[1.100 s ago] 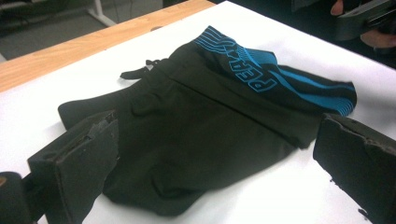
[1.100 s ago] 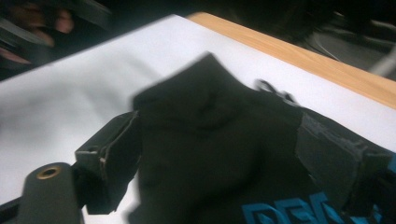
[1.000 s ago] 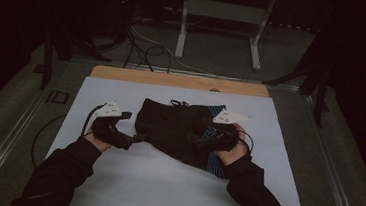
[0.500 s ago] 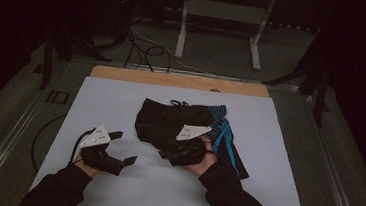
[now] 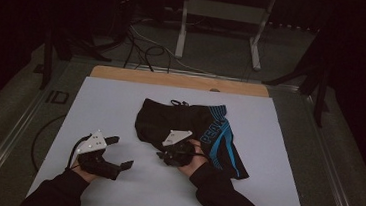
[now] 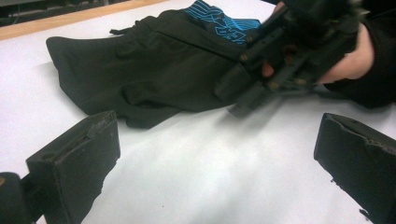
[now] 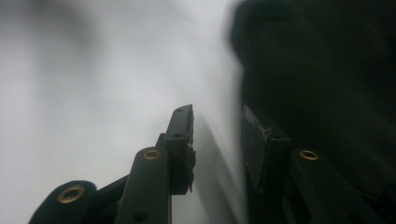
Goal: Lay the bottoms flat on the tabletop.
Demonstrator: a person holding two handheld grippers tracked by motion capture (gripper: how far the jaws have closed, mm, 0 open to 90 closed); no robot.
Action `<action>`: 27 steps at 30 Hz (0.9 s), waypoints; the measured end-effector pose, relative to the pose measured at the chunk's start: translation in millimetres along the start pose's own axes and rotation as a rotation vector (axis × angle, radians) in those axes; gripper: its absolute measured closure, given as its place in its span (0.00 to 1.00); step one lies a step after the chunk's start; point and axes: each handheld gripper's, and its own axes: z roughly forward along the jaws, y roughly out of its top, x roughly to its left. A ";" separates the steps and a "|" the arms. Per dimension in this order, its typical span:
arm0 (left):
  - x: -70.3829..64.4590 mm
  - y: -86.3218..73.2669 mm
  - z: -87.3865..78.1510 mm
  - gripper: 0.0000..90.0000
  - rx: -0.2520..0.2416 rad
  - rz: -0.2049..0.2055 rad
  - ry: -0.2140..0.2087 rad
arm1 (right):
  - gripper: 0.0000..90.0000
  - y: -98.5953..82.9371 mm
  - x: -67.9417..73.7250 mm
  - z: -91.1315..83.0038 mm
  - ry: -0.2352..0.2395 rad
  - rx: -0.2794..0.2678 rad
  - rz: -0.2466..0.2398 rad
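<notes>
Both grippers have come back toward the person since a second ago, when they sat at either side of the garment; half a second ago they were already near the front edge, and little has shifted since. Now the left gripper (image 5: 119, 152) hovers over bare white table (image 5: 278, 141), well to the left of the black swim shorts (image 5: 184, 125), its jaws spread wide and empty; in the left gripper view those two black jaws stand far apart at the bottom corners with only white surface between them. The right gripper (image 5: 162, 156) sits at the near left edge of the shorts, held by the right hand (image 5: 194, 156) with its grey three-cornered plate uppermost. In the right gripper view its jaws stand a small way apart, a strip of white table showing between them and the dark cloth (image 7: 327, 84) lying just beside the right-hand jaw; nothing is pinched, so the tool is released. The shorts lie spread on the middle of the table, waistband and drawstring toward the far wooden edge (image 5: 178, 80), with blue stripes and lettering (image 5: 218, 133) running down the side nearest the right forearm. From the left gripper view the shorts (image 6: 154, 70) lie wrinkled, and the right gripper (image 6: 289, 51) rests at their near hem
</notes>
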 end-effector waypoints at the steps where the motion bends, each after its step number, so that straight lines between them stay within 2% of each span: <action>1: 0.0 0.0 0.0 0.01 0.000 0.000 0.000 | 0.70 -0.5 -3.8 1.0 -0.032 0.020 -0.001; 4: -0.8 -0.7 1.8 0.01 0.007 0.008 -0.001 | 0.67 -2.5 -11.2 3.4 -0.093 0.041 -0.009; 6: -0.9 -1.2 2.5 0.01 0.007 0.007 -0.003 | 0.63 -5.0 -13.7 4.0 -0.053 0.028 0.002; 7: -0.8 -1.4 2.8 0.01 0.007 0.005 -0.004 | 0.63 -5.6 -11.7 5.2 -0.048 0.034 -0.010; 8: -0.8 -1.4 2.8 0.01 0.007 0.005 -0.004 | 0.64 -5.3 -8.5 5.6 -0.068 0.035 -0.028; 10: 0.1 -1.5 3.9 0.01 0.008 0.003 -0.001 | 0.67 -4.4 -7.3 5.9 -0.073 0.043 -0.047; 11: -0.2 -1.7 4.3 0.01 0.007 0.002 -0.002 | 0.72 -4.7 -8.1 6.1 -0.061 0.041 -0.041; 13: -0.2 -1.7 4.3 0.01 0.007 0.002 -0.002 | 0.72 -4.9 -8.0 5.8 -0.073 0.035 -0.034; 14: -1.7 -1.9 5.0 0.01 0.009 0.011 -0.004 | 0.96 -4.2 -9.4 4.3 -0.098 0.037 -0.041; 16: -1.7 -2.0 5.1 0.01 0.009 0.011 -0.006 | 0.97 -3.4 -11.5 3.0 -0.084 0.037 -0.024; 17: -1.4 -2.2 5.4 0.01 0.011 0.013 -0.007 | 0.98 -2.5 -14.7 -0.3 -0.057 0.013 0.012; 19: -0.7 -2.3 5.6 0.01 0.005 0.009 -0.010 | 0.98 -0.1 -18.4 -5.6 -0.042 -0.004 0.018; 21: -0.3 -2.7 6.1 0.01 0.006 0.004 -0.011 | 0.98 2.4 -23.2 -12.6 -0.024 -0.039 0.056; 23: -0.4 -2.8 6.3 0.01 0.008 0.006 -0.013 | 0.98 5.4 -26.2 -19.7 -0.043 -0.061 0.075; 26: -0.7 -2.6 6.9 0.01 0.004 0.003 -0.011 | 0.98 6.9 -28.7 -22.9 -0.049 -0.066 0.079; 27: -0.7 -2.7 7.4 0.01 0.004 0.002 -0.012 | 0.98 9.2 -36.4 -30.6 -0.062 -0.089 0.085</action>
